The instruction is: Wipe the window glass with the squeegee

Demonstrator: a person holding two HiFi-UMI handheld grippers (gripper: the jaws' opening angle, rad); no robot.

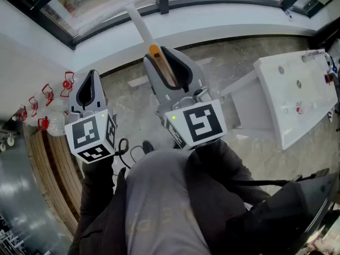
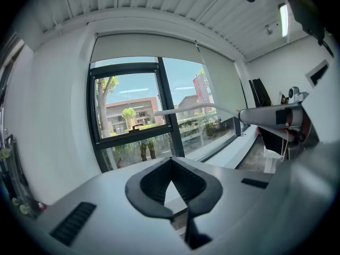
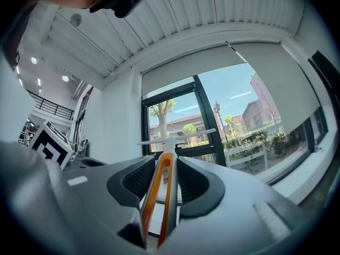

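Right gripper [image 1: 162, 62] is clamped tight on the squeegee [image 1: 154, 52], jaws pinching the orange handle. That low grip lets the white shaft run out toward 11 o'clock and carry the blade up to the window glass [image 3: 175, 113], though I can't tell if it's touching. Left gripper [image 1: 90, 79], over at 9 o'clock, has its jaws closed on nothing — parked clear of the stroke, I'd say.

Pretty bright room here: a big dark-framed window [image 2: 127, 105] is set into a white wall [image 2: 58, 116], with a pale roller blind [image 2: 143, 47] pulled partway down. Sunlit trees and buildings are seen outside. A white slatted ceiling [image 3: 212, 9] is dotted with small spotlights [image 3: 34, 60]. Grey marbled floor [image 1: 127, 116] is laid below, and a white tabletop [image 1: 287, 105] is parked at the right.
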